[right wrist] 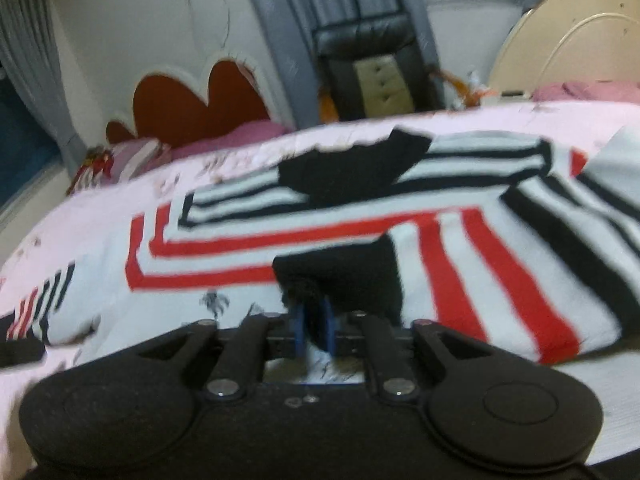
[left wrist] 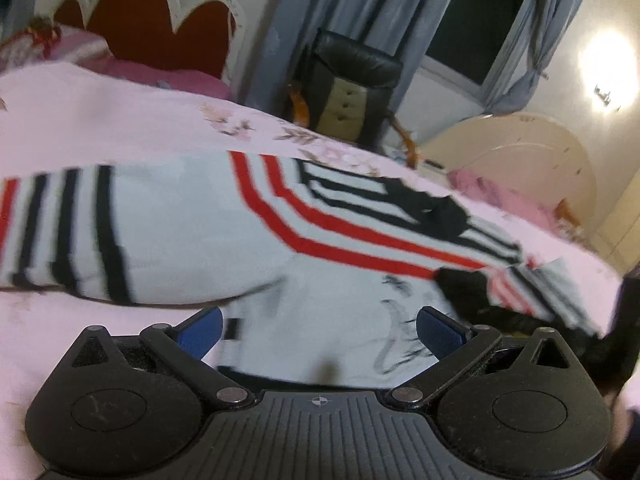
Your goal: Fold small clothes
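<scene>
In the left wrist view, the left hand-held gripper (left wrist: 320,330) is seen with its blue pads (left wrist: 202,330) spread wide over the white front of the sweater (left wrist: 192,220), with nothing gripped between them. In the right wrist view, the right hand-held gripper (right wrist: 314,330) is seen with its blue pads (right wrist: 298,330) parted only by a narrow gap; a black cuff of the sweater (right wrist: 344,276) lies right at the tips, but whether it is pinched cannot be told through the blur. The white sweater with red and black stripes is laid out on the pink floral bedspread (left wrist: 120,120), one sleeve folded across its body. Beyond the bed, a black chair (left wrist: 352,80), grey curtains (left wrist: 360,4) and a red scalloped headboard (left wrist: 152,28) are seen.
</scene>
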The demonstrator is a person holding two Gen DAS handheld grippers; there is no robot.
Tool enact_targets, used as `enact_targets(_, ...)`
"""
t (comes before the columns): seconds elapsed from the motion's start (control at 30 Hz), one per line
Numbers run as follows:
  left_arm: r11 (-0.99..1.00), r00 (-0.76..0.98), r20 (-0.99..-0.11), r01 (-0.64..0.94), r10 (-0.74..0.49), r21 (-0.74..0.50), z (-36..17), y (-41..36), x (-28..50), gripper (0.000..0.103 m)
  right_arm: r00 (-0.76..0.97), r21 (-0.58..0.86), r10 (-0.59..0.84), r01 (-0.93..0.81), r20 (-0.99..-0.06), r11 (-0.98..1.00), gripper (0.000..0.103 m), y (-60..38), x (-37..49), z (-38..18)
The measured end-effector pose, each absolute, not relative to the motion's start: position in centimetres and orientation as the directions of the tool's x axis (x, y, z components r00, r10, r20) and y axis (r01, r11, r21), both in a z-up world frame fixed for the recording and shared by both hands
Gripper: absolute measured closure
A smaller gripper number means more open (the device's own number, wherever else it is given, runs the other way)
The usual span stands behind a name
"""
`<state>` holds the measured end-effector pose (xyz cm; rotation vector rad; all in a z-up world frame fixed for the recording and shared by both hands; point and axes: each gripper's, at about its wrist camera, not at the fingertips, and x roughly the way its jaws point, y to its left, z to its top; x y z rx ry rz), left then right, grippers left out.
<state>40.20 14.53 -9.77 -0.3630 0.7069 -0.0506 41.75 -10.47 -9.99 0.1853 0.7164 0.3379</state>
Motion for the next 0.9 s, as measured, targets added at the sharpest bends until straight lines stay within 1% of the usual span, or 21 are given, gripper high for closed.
enact_targets(0.07,0.924,0.760,-0.613,-0.047,-0.214,-0.380,-9.7,13.6,41.1,0.000,0.712,0.283,0.375,-0.251,-0.595,0.926,0.069,-10.9,41.1,-9.3)
enact_targets(0.1,0.917,0.760,-0.604,-0.026,-0.240,-0.397,-9.7,12.9,41.7,0.000,0.732,0.293,0.377,-0.249,-0.567,0.923,0.056,-11.8,40.3,-8.5)
enact_targets(0.13,0.908,0.757,-0.594,-0.002,-0.272,-0.419,-9.8,12.1,42.4,0.001,0.761,0.310,0.379,-0.243,-0.526,0.919,0.049,-13.1,39.3,-7.8)
enact_targets(0.2,0.883,0.742,-0.577,0.042,-0.340,-0.467,-10.2,10.2,43.9,0.001,0.788,0.349,0.367,-0.206,-0.495,0.914,0.048,-15.1,38.0,-7.1)
enact_targets(0.23,0.860,0.727,-0.567,0.064,-0.387,-0.506,-10.6,9.0,44.9,0.003,0.796,0.377,0.361,-0.181,-0.487,0.908,0.048,-16.3,37.4,-6.9)
enact_targets(0.27,0.837,0.710,-0.558,0.081,-0.429,-0.541,-11.1,7.9,45.8,0.012,0.803,0.399,0.353,-0.158,-0.480,0.903,0.048,-17.7,36.7,-6.8)
enact_targets(0.3,0.815,0.684,-0.560,0.088,-0.467,-0.572,-11.7,6.7,46.9,0.035,0.809,0.417,0.339,-0.130,-0.480,0.900,0.048,-19.2,36.0,-6.7)
enact_targets(0.33,0.802,0.659,-0.569,0.088,-0.491,-0.591,-12.2,5.7,47.7,0.042,0.816,0.433,0.320,-0.097,-0.481,0.896,0.048,-20.8,35.3,-6.6)
enact_targets(0.43,0.816,0.621,-0.622,0.050,-0.476,-0.575,-13.8,3.0,50.4,0.042,0.829,0.463,0.280,-0.029,-0.483,0.886,0.049,-24.2,33.9,-6.5)
enact_targets(0.5,0.801,0.605,-0.623,0.042,-0.496,-0.597,-14.8,1.6,51.9,0.041,0.839,0.485,0.258,0.008,-0.480,0.875,0.049,-26.2,33.1,-6.5)
enact_targets(0.57,0.815,0.609,-0.628,0.053,-0.484,-0.577,-15.3,0.1,52.8,0.042,0.842,0.542,0.262,0.042,-0.472,0.840,0.049,-28.3,32.4,-7.0)
enact_targets(0.6,0.829,0.617,-0.631,0.065,-0.471,-0.556,-15.3,-0.6,53.2,0.053,0.844,0.583,0.266,0.066,-0.465,0.810,0.049,-29.3,32.2,-7.4)
enact_targets(0.63,0.844,0.614,-0.644,0.068,-0.456,-0.533,-15.3,-1.1,53.7,0.098,0.847,0.622,0.267,0.092,-0.459,0.778,0.048,-30.4,32.0,-7.8)
enact_targets(0.67,0.849,0.607,-0.656,0.059,-0.448,-0.525,-15.3,-1.3,54.2,0.098,0.852,0.663,0.267,0.118,-0.449,0.739,0.048,-31.5,31.7,-8.2)
enact_targets(0.73,0.838,0.629,-0.631,0.064,-0.455,-0.541,-14.5,-0.7,54.4,0.098,0.864,0.741,0.275,0.154,-0.422,0.653,0.048,-33.5,31.5,-9.2)
enact_targets(0.8,0.860,0.652,-0.621,0.093,-0.434,-0.502,-13.2,0.2,54.4,0.098,0.873,0.798,0.287,0.171,-0.395,0.578,0.048,-34.7,31.5,-10.0)
enact_targets(0.9,0.870,0.664,-0.620,0.098,-0.419,-0.483,-12.2,1.9,54.6,0.098,0.881,0.881,0.337,0.161,-0.332,0.445,0.047,-36.1,31.9,-11.2)
